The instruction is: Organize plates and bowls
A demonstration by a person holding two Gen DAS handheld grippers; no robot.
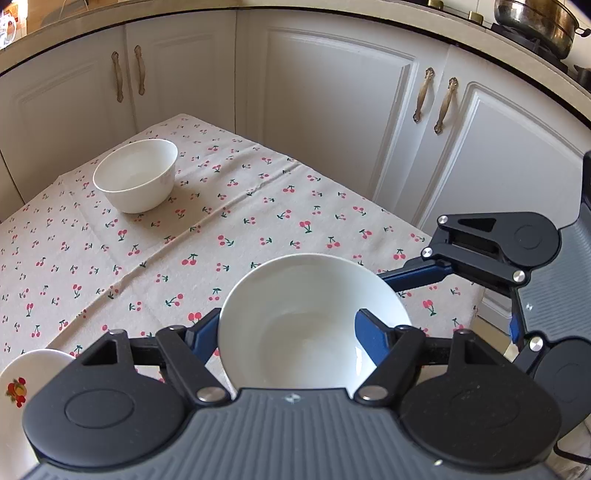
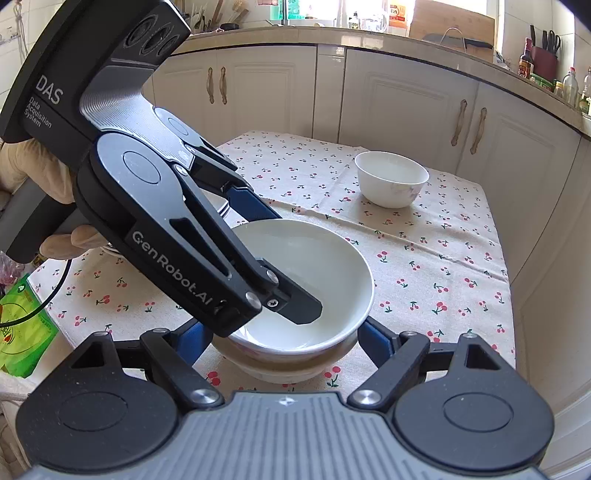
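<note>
A white bowl (image 1: 310, 314) sits between the fingers of my left gripper (image 1: 288, 336), one finger inside it and one outside its rim; the jaws grip its wall. In the right wrist view this bowl (image 2: 317, 280) rests nested in another bowl (image 2: 280, 369) on the cherry-print tablecloth. My right gripper (image 2: 284, 339) is open, its blue fingers on either side of the lower bowl without clear contact. A second white bowl (image 1: 136, 177) stands alone at the far side of the table, and it also shows in the right wrist view (image 2: 391, 179).
A white plate with a fruit print (image 1: 22, 398) lies at the near left edge. White cabinets (image 1: 332, 110) stand close behind the table. A steel pot (image 1: 535, 22) sits on the stove. A green bag (image 2: 22, 325) lies beside the table.
</note>
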